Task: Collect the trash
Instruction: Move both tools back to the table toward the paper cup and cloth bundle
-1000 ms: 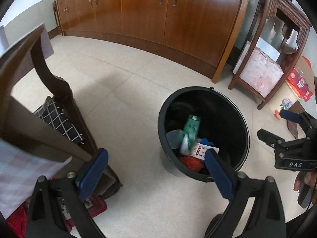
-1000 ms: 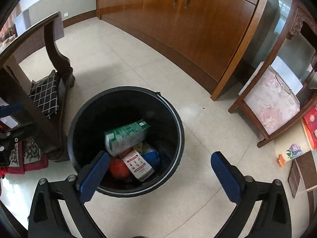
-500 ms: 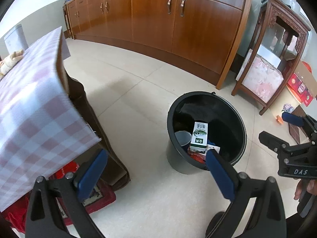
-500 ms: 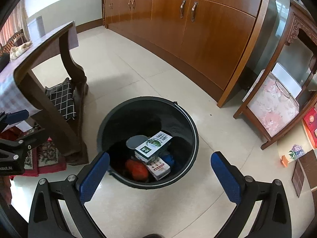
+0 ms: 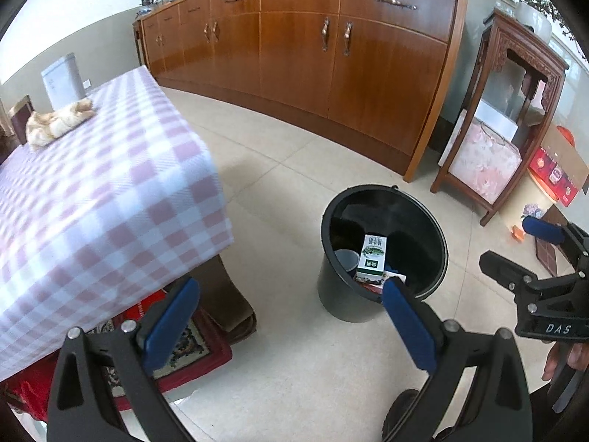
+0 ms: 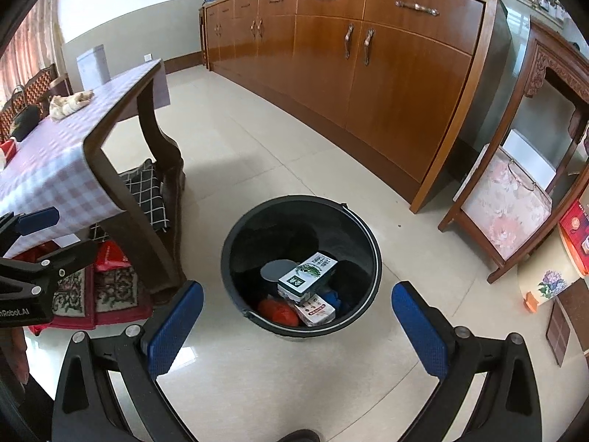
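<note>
Black plastic frames on left gripper and right gripper; blue padded fingers; silver screws; white "DAS" lettering on right gripper's side.

Bright, even daylight fills both views, glare streaking the glossy cabinet doors and floor tiles (soft shadow beneath the table). Fisheye bending curves the edges; corners vignette to black.

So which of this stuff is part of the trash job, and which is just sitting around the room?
Part of the job:
- black bin
- green-and-white carton, red item and small printed box inside it
- crumpled wrapper on the checked table, possibly trash

Just lying about:
- wooden sideboard
- floral box
- checked cushion
</note>
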### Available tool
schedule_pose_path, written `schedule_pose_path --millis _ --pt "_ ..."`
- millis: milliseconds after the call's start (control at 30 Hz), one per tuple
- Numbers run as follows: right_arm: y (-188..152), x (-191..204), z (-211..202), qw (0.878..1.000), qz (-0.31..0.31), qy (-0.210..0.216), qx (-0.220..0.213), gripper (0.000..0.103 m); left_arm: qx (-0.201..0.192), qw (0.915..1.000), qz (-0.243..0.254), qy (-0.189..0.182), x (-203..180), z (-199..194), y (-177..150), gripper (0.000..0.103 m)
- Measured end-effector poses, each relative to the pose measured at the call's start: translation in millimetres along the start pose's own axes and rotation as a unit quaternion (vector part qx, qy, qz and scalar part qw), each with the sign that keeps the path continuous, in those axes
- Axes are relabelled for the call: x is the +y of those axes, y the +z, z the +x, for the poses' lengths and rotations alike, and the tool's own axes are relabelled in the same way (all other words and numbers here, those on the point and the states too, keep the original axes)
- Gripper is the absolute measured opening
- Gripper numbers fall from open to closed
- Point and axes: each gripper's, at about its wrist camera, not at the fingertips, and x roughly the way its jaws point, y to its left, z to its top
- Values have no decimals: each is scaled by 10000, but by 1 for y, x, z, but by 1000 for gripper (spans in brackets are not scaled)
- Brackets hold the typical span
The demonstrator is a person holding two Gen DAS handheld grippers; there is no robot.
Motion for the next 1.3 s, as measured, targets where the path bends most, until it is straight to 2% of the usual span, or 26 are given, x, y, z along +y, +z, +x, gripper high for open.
schedule_pose_path --millis 267,633,900,1100,1300 --pt "12 22 -33 9990 -127 241 -344 103 -345 9991 -163 169 22 -37 1 101" --pt "58 94 -54 9915 -552 892 -774 103 -852 9905 -660 858 94 -94 3 103" --pt "93 165 -66 9797 -1052 1354 -1042 103 -1115 9753 -1215 1468 167 -127 -9 103" --pt "111 224 -65 9655 -1594 1628 -1257 103 -1241 9625 -1637 1774 226 -146 -20 103" --pt "134 280 -47 9579 -2004 1735 -1099 103 -1212 9484 -1938 2197 285 -157 -31 103"
